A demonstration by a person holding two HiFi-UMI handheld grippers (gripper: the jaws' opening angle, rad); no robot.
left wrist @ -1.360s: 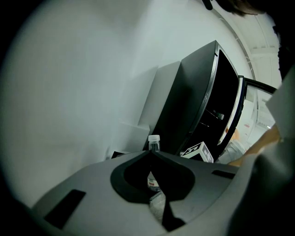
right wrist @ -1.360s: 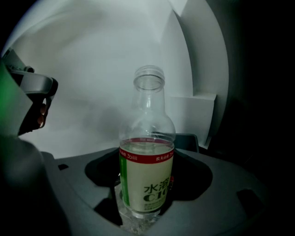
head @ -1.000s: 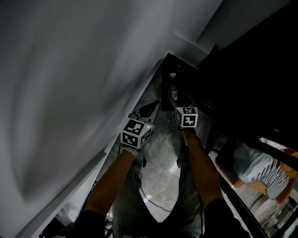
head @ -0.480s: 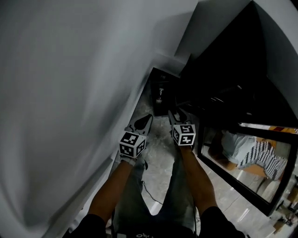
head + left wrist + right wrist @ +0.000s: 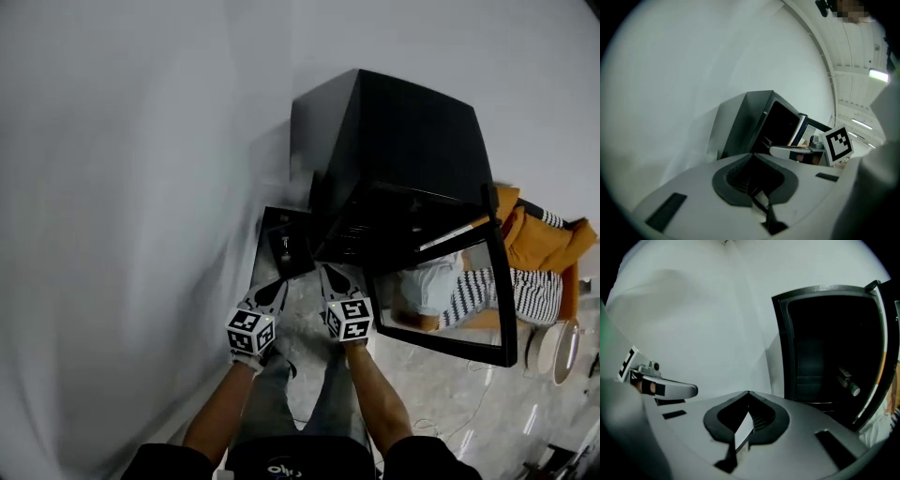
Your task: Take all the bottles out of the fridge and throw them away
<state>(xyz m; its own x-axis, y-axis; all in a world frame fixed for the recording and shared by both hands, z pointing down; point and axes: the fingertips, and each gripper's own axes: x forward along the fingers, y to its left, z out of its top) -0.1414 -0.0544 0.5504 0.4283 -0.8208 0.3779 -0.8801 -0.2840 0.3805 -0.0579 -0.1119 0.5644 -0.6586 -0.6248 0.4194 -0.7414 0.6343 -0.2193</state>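
Head view, centre: a black fridge (image 5: 394,141) stands against a white wall (image 5: 141,187), and its glass door (image 5: 441,291) swings out toward the lower right, leaving the dark interior reachable. Just left of the fridge, on the grey floor (image 5: 441,394), sits a dark open bin (image 5: 269,225). Its place against the cabinet's side presumably keeps the carry from shelf to bin short. A small pale item (image 5: 285,244) lies inside it, likely a discarded bottle, though it is too small to identify.

At lower centre the left hand-held gripper (image 5: 277,284) and the right hand-held gripper (image 5: 326,272) are held side by side, well short of the fridge, both aimed toward the bin and the open fridge. The left gripper view shows its jaws narrowed until the tips meet, with nothing between them. The right gripper view shows the same: the jaws have just been closing and now meet on nothing.

One bottle (image 5: 848,383) with a pale cap remains in the fridge, lying tilted in the dark at the right of the right gripper view, beside the inner edge of the door. The task therefore appears unfinished. The next reach would call for reopening one pair of jaws before entering the cabinet.
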